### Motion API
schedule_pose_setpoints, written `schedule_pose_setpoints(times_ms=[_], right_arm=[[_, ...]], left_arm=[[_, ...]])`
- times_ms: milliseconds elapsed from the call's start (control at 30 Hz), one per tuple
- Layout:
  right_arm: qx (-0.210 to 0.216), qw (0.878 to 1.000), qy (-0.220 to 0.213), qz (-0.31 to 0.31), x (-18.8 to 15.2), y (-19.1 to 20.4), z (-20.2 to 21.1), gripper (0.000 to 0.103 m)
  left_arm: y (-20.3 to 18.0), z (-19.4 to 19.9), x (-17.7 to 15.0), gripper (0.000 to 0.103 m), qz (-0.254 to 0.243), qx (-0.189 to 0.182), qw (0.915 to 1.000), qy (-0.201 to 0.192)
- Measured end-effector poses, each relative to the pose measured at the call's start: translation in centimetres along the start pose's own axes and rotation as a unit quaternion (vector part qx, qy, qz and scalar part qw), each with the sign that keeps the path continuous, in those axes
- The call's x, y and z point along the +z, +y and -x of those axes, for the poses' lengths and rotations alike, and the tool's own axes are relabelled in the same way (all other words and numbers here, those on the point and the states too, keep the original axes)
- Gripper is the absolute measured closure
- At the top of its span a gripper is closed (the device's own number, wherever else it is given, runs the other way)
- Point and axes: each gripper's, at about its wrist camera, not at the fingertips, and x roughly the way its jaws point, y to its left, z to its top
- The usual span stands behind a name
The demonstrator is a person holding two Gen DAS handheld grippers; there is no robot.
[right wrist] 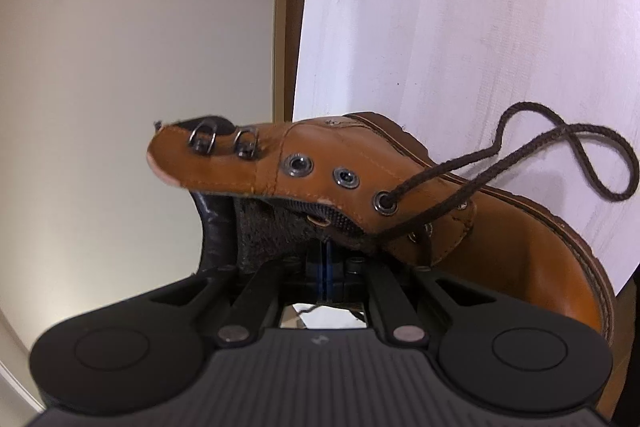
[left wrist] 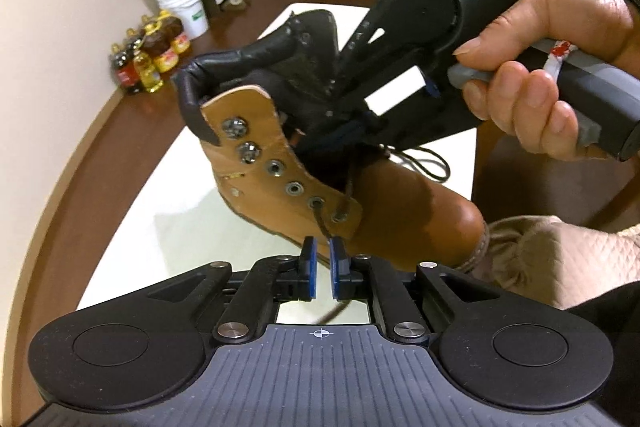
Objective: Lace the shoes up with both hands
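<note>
We see tan leather boot (left wrist: 288, 163) on white bench (left wrist: 192, 227) | left gripper (left wrist: 323, 267) jaws slightly apart around dark brown lace (left wrist: 322, 227) | right gripper (right wrist: 328, 267) jaws together at boot tongue (right wrist: 280, 227).

Boot (right wrist: 500, 251): smooth tan leather, metal eyelets (right wrist: 298, 165). Lace (right wrist: 520, 147): dark woven cord, matt. Bench (right wrist: 480, 27): white, glossy, faintly grained.

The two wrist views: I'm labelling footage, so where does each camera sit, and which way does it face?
Left wrist: on the left gripper, facing the boot on the white table; shows the person's hand holding the right gripper.
Right wrist: on the right gripper, jaws shut against the boot's tongue, facing its eyelets and loose lace.
Shared: boot, lace, table.
</note>
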Motion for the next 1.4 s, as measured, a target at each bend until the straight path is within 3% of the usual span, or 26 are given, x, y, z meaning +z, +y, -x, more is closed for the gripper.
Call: schedule_pose_setpoints(times_ms=[267,400,767,967,1200,1400], right_arm=[[-0.007,1.0,-0.006,-0.026,0.0,0.1,-1.0,0.1],[0.009,0.999,0.014,-0.04,-0.1,-0.2,-1.4,0.1],[0.017,0.996,0.019,-0.081,0.0,-0.6,-1.8,0.1],[0.003,0.997,0.025,-0.074,0.3,-0.5,-1.6,0.1],[0.032,0.991,0.028,-0.129,0.2,-1.4,-1.2,0.1],[0.014,0.992,0.038,-0.115,0.0,-1.4,-1.4,0.1]], left_arm=[[-0.4,-0.1,-0.4,0.095,-0.004,-0.005,1.0,0.005],[-0.5,-0.2,-0.3,0.095,-0.003,-0.001,1.0,0.005],[-0.7,-0.4,-0.2,0.095,-0.004,-0.002,1.0,0.008],[-0.5,-0.8,-0.1,0.095,-0.004,0.002,0.9999,0.01],[-0.6,-0.9,-0.3,0.095,-0.006,0.0,0.9999,0.015],[-0.7,-1.1,-0.1,0.095,-0.008,0.0,0.9998,0.019]])
